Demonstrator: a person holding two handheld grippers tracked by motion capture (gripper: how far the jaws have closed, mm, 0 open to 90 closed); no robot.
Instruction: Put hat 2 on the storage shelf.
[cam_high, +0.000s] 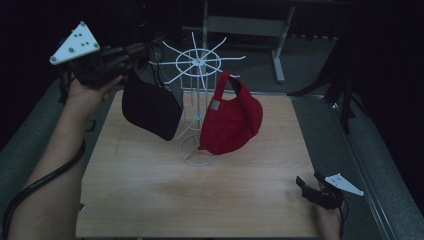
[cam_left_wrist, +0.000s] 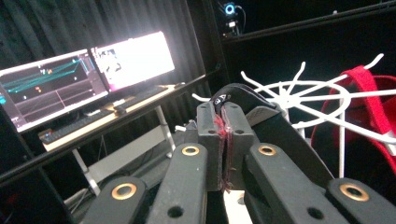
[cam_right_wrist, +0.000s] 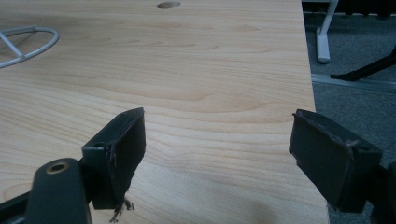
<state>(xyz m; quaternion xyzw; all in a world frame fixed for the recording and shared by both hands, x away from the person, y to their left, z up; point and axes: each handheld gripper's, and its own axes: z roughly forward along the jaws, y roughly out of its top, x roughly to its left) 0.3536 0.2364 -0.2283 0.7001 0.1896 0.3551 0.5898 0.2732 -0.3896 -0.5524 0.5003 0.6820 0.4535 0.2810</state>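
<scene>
Wooden table (cam_high: 150, 200), left gripper (cam_left_wrist: 223, 116) jaws clamping black cap (cam_high: 150, 107), right gripper (cam_right_wrist: 219, 154) jaws apart

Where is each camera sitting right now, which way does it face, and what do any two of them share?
High view: above the person's side, facing forward and down on the wooden table; both forearms enter.
Left gripper view: rides the raised left gripper, shut on the black cap, facing monitors.
Right gripper view: low, open jaws over the tabletop.
Shared: the white wire rack and the red cap.
</scene>
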